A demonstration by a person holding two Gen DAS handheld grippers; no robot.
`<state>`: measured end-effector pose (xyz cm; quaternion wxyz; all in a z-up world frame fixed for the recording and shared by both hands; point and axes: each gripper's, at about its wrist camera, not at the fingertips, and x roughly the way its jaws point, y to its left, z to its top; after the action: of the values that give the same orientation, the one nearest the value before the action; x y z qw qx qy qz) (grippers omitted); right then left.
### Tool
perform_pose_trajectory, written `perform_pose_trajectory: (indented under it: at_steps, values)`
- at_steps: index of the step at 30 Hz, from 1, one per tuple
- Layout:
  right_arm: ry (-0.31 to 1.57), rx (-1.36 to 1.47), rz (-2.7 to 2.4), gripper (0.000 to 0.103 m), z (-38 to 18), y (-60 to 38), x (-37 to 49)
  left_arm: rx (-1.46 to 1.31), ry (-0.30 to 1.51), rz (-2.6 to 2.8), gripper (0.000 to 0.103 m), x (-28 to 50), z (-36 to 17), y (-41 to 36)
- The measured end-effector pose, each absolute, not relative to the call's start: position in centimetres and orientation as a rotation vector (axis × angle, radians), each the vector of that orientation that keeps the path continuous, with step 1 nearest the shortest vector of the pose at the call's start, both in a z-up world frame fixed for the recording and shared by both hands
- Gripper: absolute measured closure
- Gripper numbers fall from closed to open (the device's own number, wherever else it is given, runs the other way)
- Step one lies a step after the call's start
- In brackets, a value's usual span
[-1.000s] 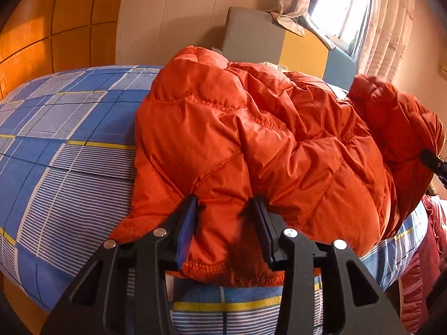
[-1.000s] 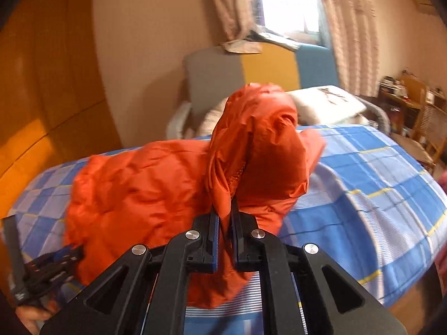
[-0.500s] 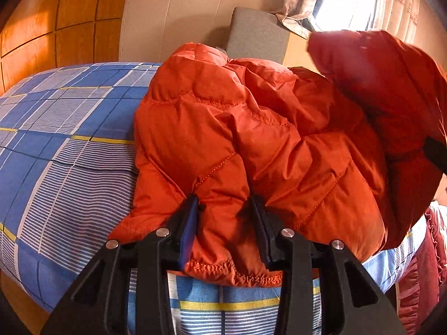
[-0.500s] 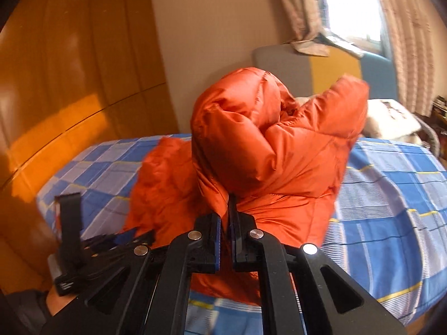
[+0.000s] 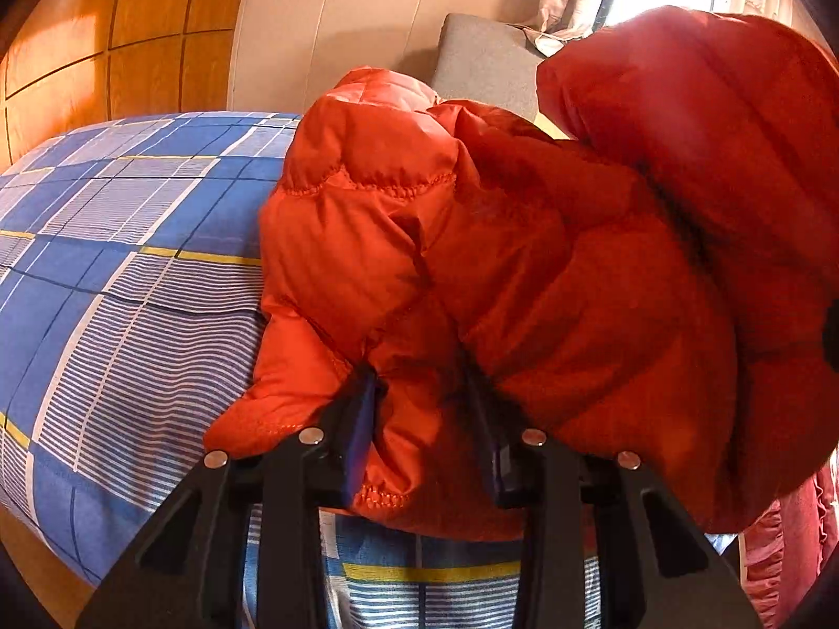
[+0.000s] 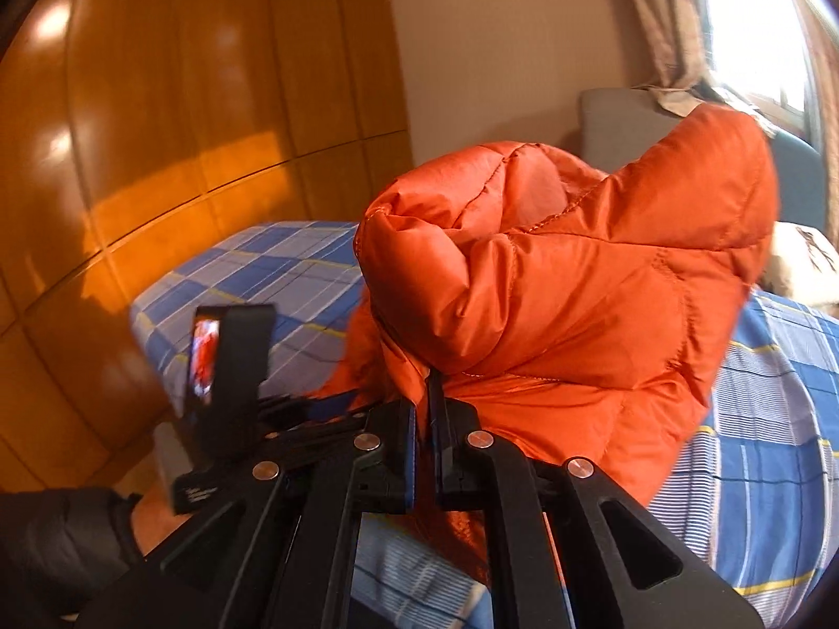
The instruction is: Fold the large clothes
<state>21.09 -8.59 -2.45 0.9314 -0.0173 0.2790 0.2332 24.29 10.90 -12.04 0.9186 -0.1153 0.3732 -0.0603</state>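
A: How do the jaws stand?
B: The left gripper [image 5: 425,419] has just been closing on a thick hem fold of the orange down jacket [image 5: 524,262]. The right gripper [image 6: 423,409], nearly shut, pinches a thin edge.
A: And the jacket?
B: Bunched ahead of both jaws on the blue checked bed [image 5: 131,288].

**A bedroom at home**

Beyond the jaws lies a bed [image 5: 126,272] under a blue checked sheet. Past it stand a padded headboard [image 5: 482,63], wood wall panels [image 6: 157,131] to the left, and a curtained window [image 6: 734,15] at upper right.
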Motion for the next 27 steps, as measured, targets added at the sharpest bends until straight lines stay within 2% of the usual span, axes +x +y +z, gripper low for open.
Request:
perform_pose_trajectory:
  at_steps: [7,17,18,20,21,22,25,27]
  values:
    - [0.581,-0.032,0.437,0.099,-2.6,-9.5,21.1,-0.229,0.771,-0.133,0.071,24.3,-12.0,11.0]
    - [0.584,0.236,0.11,0.097,-2.5,-19.7,18.9,-0.223,0.777,-0.155,0.072,24.9,-12.0,10.9]
    - [0.587,0.28,0.074,0.092,-2.8,-21.0,18.5,-0.222,0.777,-0.158,0.072,25.0,-12.0,11.0]
    - [0.619,0.387,0.016,0.071,-3.9,-23.5,17.7,-0.22,0.78,-0.162,0.072,25.2,-12.1,11.6]
    - [0.63,0.437,0.001,0.045,-4.5,-24.3,17.4,-0.215,0.781,-0.165,0.073,25.3,-12.1,11.7]
    - [0.643,0.493,-0.011,0.035,-5.3,-25.3,16.8,-0.212,0.78,-0.167,0.073,25.5,-12.0,11.9]
    - [0.678,0.617,-0.029,0.027,-7.3,-27.0,15.7,-0.215,0.78,-0.168,0.073,25.8,-11.9,12.3]
    - [0.712,0.742,-0.039,0.027,-8.7,-28.3,14.8,-0.211,0.777,-0.17,0.073,25.9,-12.0,12.4]
